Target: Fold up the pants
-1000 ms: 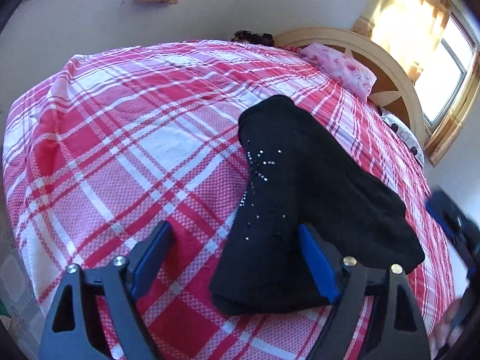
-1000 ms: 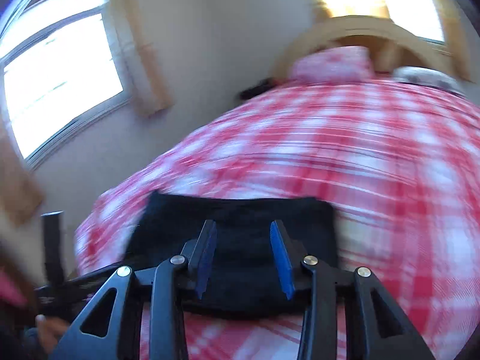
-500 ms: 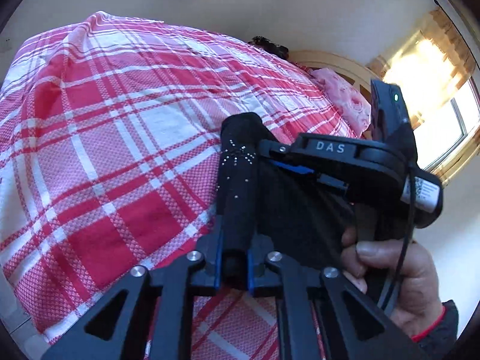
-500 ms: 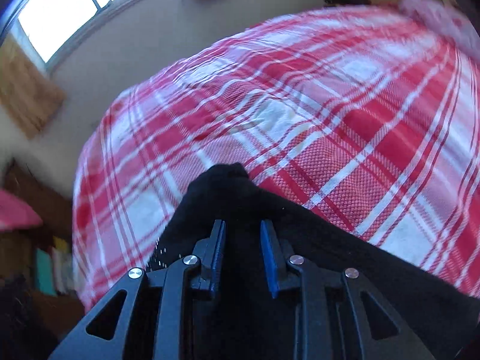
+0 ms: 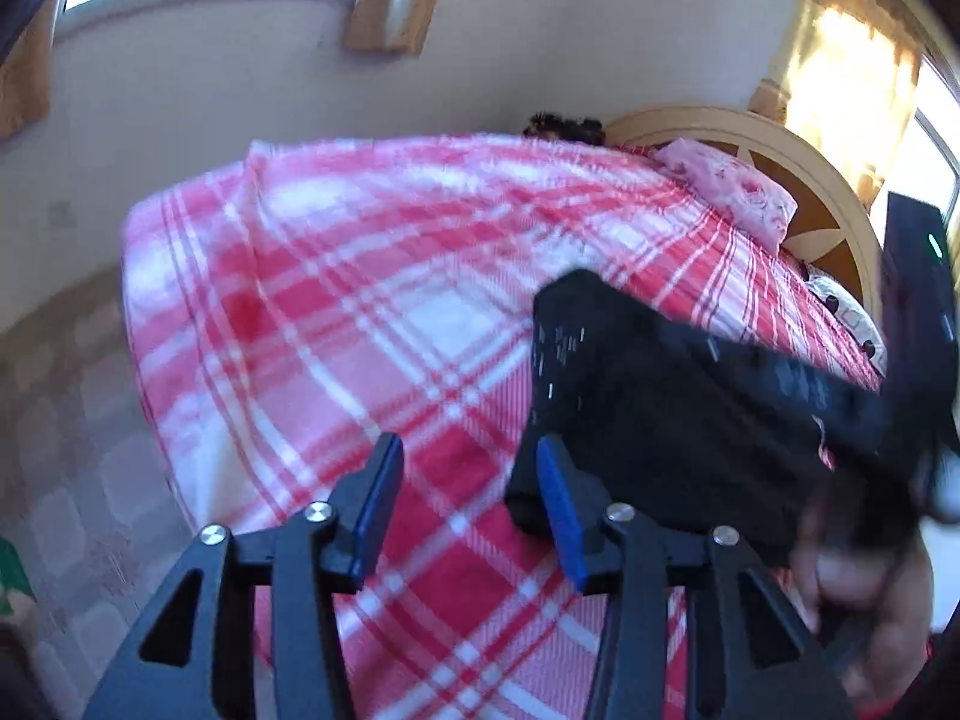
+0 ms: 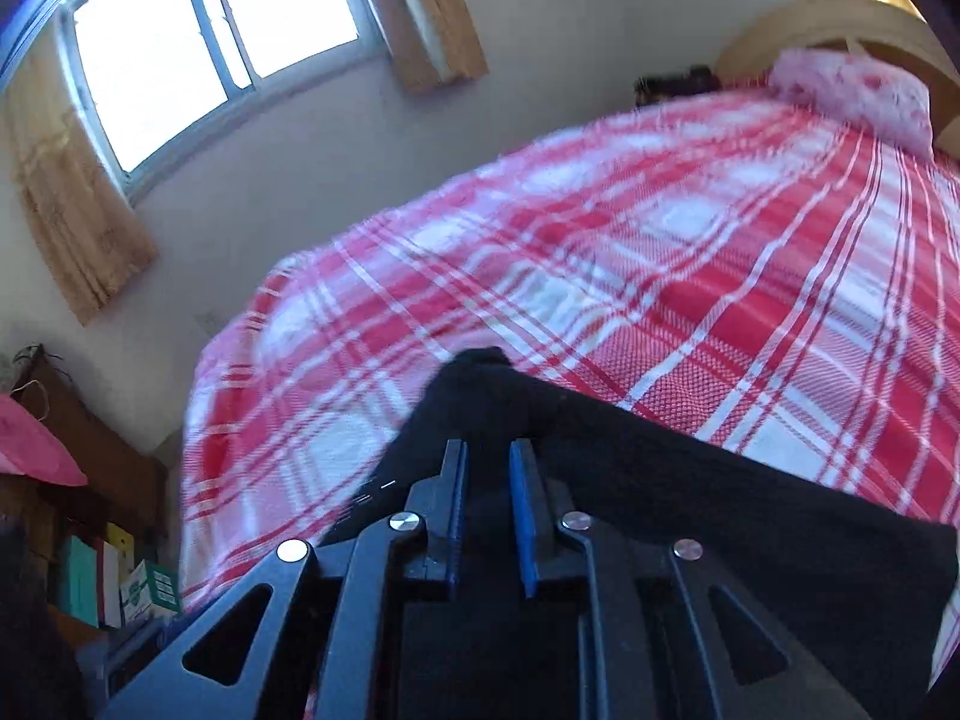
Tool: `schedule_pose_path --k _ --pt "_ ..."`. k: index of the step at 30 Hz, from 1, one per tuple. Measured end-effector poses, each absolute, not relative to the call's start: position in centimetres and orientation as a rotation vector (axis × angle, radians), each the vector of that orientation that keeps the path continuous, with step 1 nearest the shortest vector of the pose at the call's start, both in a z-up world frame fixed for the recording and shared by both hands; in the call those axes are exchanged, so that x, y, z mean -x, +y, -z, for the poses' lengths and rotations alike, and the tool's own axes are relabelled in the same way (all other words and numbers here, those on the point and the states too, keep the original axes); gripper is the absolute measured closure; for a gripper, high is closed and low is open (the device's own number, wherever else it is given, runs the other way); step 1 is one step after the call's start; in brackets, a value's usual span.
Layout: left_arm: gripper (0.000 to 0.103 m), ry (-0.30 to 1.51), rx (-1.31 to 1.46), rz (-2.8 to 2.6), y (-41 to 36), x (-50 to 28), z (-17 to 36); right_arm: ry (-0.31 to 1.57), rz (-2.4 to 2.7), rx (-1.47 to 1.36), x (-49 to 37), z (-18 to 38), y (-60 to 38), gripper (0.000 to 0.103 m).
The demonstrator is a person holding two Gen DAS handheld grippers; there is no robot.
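the black pants (image 5: 672, 420) lie folded on the plaid bedspread (image 5: 336, 312). the left gripper (image 5: 468, 498), jaws just opening, is released beside them; the right gripper (image 6: 487, 516), jaws just closing, pinches the cloth. best carry the bundle low and level so the fold holds
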State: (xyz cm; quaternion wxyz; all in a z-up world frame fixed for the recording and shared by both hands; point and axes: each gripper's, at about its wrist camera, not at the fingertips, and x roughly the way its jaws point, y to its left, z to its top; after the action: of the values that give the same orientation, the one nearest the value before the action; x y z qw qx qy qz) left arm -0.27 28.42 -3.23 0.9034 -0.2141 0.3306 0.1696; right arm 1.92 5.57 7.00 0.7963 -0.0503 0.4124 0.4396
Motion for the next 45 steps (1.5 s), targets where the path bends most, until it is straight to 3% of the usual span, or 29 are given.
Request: schedule_pose_path --k 4,7,12,15,19,22,23,28,31,38,45 --pt "0.039 0.635 0.273 -0.299 26.9 -2.1 1.0 0.881 -0.827 0.129 0.7 -7.4 1.0 0.087" --pt "0.037 0.637 0.205 -0.243 25.2 -4.3 1.1 0.898 -0.715 0.13 1.6 -6.3 -2.7 0.087" --pt "0.036 0.835 0.169 -0.231 23.9 -7.3 5.3 0.925 -0.628 0.086 2.5 -4.3 -7.4 0.085" --pt "0.029 0.82 0.168 -0.266 23.9 -6.1 5.0 0.941 -0.624 0.077 2.8 -4.4 -7.9 0.083" --pt "0.025 0.801 0.139 -0.268 23.3 -4.7 3.6 0.893 -0.601 0.009 4.2 -6.4 -8.8 0.069" --pt "0.02 0.76 0.094 -0.292 22.0 -3.7 2.6 0.819 -0.567 -0.086 5.6 -8.3 -10.6 0.037" --pt "0.019 0.75 0.082 -0.291 21.7 -3.4 2.2 0.795 -0.545 -0.112 6.0 -8.9 -11.2 0.034" --pt "0.013 0.692 0.03 -0.267 19.7 -1.6 0.7 0.738 -0.468 -0.137 8.0 -10.6 -13.8 0.033" --pt "0.002 0.648 0.007 -0.26 18.6 -0.3 -0.2 0.682 -0.421 -0.105 9.4 -11.4 -14.7 0.033" --pt "0.0 0.626 -0.018 -0.234 17.0 1.2 -1.3 0.512 -0.357 0.028 13.5 -13.2 -14.8 0.03" --pt "0.0 0.608 -0.017 -0.236 16.7 2.2 -1.7 0.476 -0.366 -0.054 15.2 -14.6 -15.5 0.03"
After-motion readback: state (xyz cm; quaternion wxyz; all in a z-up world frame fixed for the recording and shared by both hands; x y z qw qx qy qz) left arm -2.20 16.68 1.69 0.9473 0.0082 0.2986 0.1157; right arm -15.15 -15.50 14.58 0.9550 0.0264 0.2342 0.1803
